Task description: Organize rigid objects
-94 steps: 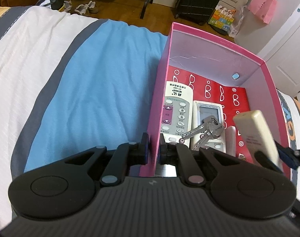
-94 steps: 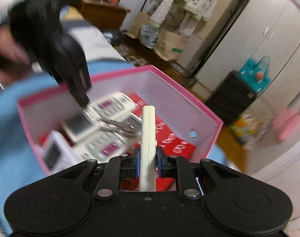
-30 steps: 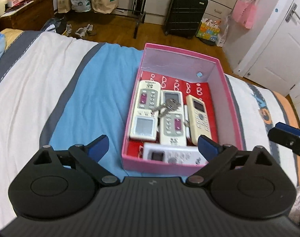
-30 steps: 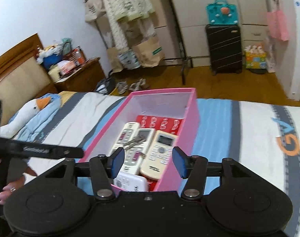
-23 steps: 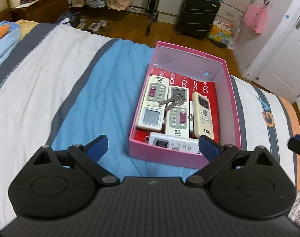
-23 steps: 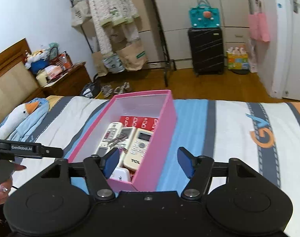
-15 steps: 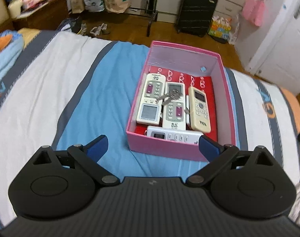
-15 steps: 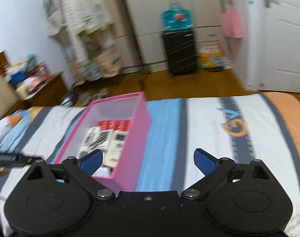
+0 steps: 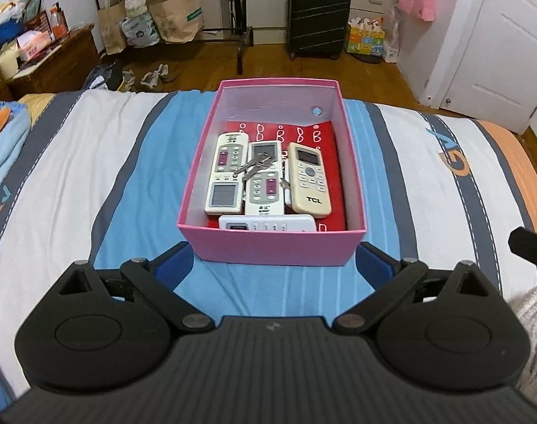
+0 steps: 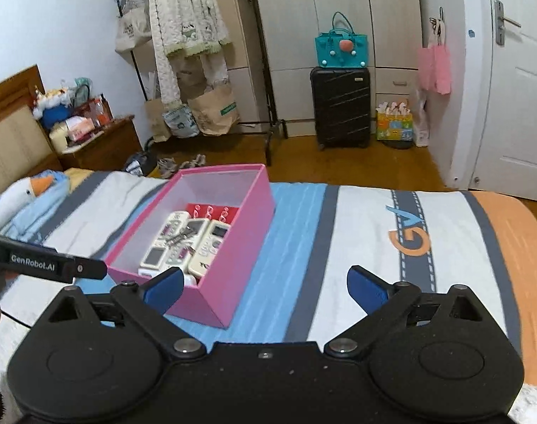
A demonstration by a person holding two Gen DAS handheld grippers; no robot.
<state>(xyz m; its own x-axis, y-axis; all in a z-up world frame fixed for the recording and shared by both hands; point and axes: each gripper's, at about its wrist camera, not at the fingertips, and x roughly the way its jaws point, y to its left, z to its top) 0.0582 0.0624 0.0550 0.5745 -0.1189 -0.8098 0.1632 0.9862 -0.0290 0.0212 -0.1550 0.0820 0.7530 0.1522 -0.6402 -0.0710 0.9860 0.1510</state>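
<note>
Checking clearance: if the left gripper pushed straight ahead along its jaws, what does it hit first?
Likely the near wall of the pink box, which sits centred ahead of the open left gripper. Depth is unclear; a steeper line would land on the blue bedspread just short of it.

- Both views look evenly lit to us, soft indoor light, and we can't spot any lamp in the shots.
- Shadows are faint; we see a soft one inside the pink box (image 9: 273,243) along its left wall.
- Heavy fisheye bend: the door (image 10: 515,81) and wardrobe (image 10: 339,14) curve, corners go dark.
- Slight smear on the bed (image 10: 374,233) at the far right edge.
</note>
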